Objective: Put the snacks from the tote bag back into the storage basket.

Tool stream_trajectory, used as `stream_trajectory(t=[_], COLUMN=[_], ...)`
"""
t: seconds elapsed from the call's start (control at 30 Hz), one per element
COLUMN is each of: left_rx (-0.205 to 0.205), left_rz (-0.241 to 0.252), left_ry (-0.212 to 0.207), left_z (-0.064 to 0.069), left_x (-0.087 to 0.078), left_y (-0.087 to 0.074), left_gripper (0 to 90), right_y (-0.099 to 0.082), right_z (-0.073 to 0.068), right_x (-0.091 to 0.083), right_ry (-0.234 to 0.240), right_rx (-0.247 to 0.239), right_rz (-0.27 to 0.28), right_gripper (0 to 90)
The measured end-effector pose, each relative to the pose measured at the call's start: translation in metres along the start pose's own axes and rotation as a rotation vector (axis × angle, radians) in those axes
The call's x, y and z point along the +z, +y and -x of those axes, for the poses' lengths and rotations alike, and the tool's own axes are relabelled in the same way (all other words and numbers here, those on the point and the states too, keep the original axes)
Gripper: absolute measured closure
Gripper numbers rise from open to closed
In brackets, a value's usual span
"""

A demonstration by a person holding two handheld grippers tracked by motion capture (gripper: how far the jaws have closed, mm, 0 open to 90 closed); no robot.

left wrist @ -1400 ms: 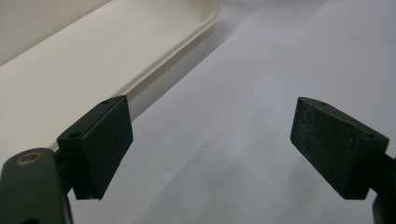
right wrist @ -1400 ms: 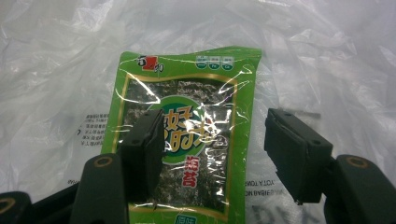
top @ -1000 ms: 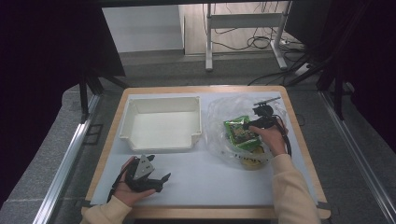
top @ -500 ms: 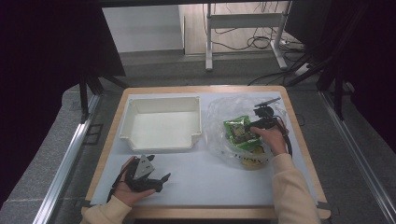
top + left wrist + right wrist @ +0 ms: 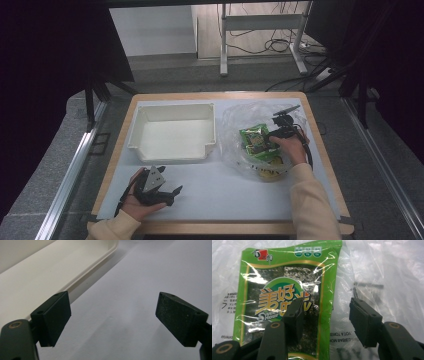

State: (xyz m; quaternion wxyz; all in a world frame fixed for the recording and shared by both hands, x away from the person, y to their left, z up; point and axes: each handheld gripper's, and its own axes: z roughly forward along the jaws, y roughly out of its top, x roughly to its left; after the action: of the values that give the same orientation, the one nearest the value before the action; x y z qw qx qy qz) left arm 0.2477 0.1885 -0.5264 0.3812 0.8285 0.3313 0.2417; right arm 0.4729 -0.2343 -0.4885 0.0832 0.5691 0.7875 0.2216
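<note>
On the left, the left gripper (image 5: 172,192) lies low over the bare white table (image 5: 225,192), held in the person's left hand (image 5: 140,202) just in front of the cream tray (image 5: 172,150). Its jaws stand wide apart with nothing between them; in the left gripper view the tray's rim (image 5: 82,272) runs past the left-hand jaw.

On the right, the right gripper (image 5: 265,142) is over the clear plastic bag (image 5: 235,120), and the green snack packet (image 5: 257,140) lies inside that bag, right under the jaws. In the right gripper view, one jaw sits over the packet's (image 5: 284,300) face and the other over clear plastic (image 5: 387,277) just beyond the packet's right edge, so that edge lies in the gap. The jaws are half open and have just been closing; they do not yet press on the packet.

Compared with the earlier high view, both hands and the packet are almost where they were, and the left gripper has not shifted.

The packet is bright green with a gold border, orange lettering, a red mark in one top corner and a dark window showing seaweed. It lies flat under wrinkled, shiny film.
</note>
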Motion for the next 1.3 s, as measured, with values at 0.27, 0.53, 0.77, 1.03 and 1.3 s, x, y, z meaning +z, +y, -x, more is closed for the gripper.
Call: stream_trajectory(t=[0.27, 0.53, 0.77, 1.03, 1.3], left_rx=[0.001, 0.001, -0.002, -0.002, 0.005], left_rz=[-0.001, 0.002, 0.008, 0.008, 0.006], left_ry=[0.002, 0.002, 0.004, 0.004, 0.003], left_z=[0.0, 0.0, 0.001, 0.001, 0.001], left_x=[0.0, 0.0, -0.001, -0.001, -0.001], left_y=[0.0, 0.0, 0.0, 0.0, 0.0], left_gripper=[12.9, 12.9, 12.8, 12.8, 12.7], right_y=[0.001, 0.001, 0.001, 0.002, 0.003], right_z=[0.0, 0.002, -0.001, -0.006, -0.014], right_x=[0.002, 0.006, 0.006, 0.007, 0.006], right_ry=[0.012, 0.044, 0.055, 0.015, -0.048], right_rx=[0.023, 0.063, 0.091, 0.101, 0.111], right_rz=[-0.012, -0.034, -0.046, -0.048, -0.038], right_gripper=[52.1, 58.1, 69.8, 73.6, 81.5])
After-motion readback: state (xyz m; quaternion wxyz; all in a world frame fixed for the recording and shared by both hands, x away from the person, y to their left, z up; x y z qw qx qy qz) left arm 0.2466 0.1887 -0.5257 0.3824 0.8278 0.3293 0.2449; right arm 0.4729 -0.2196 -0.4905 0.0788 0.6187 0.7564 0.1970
